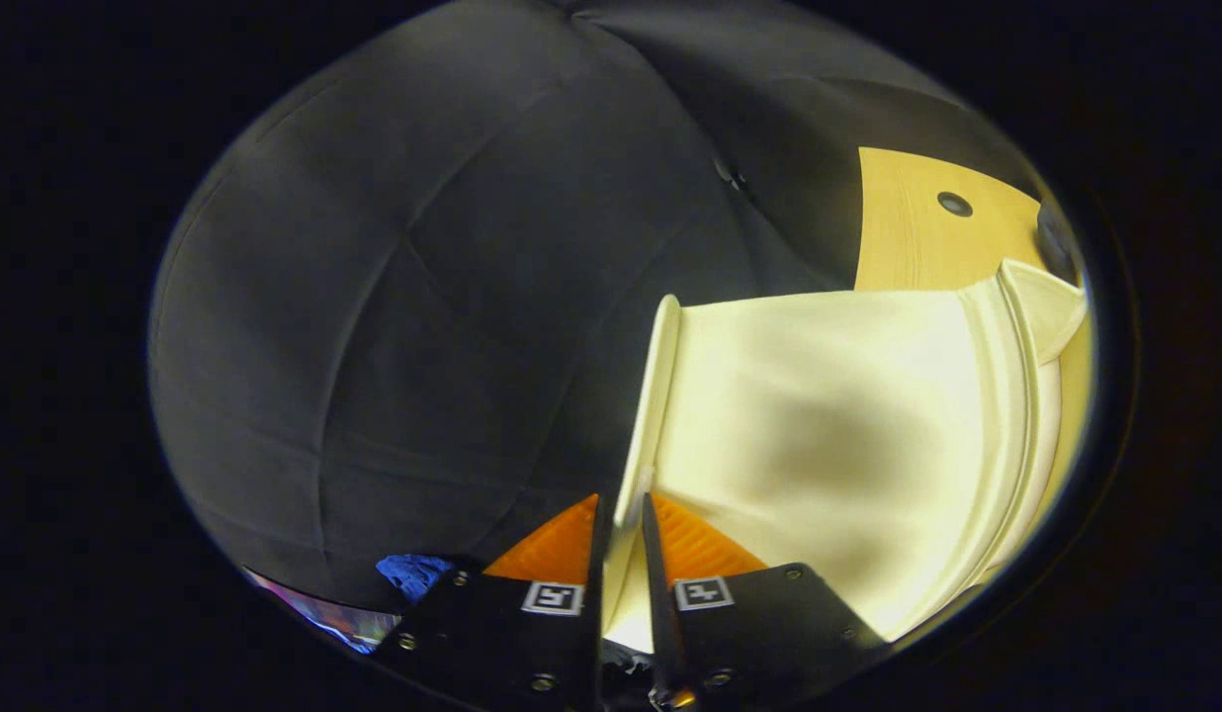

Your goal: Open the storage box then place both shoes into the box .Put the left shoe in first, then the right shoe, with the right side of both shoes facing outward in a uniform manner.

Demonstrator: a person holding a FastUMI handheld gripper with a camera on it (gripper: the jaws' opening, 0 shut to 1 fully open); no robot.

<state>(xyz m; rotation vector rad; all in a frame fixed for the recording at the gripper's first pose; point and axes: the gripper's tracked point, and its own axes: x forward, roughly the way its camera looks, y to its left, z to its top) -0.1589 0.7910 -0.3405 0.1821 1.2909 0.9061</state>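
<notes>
Opening step in hand: gripper (623, 514) jaws narrowed onto the near edge of the pale storage box lid (829, 415), raised above the wooden surface (917, 237); next move, judged, calls for swinging it fully open.

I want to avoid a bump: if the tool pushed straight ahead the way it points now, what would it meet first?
Nothing new: the tool is already shut on the edge of the cream lid. Pushing on would only drive that lid forward; beyond it hangs the black cloth wall, depth unclear.
</notes>
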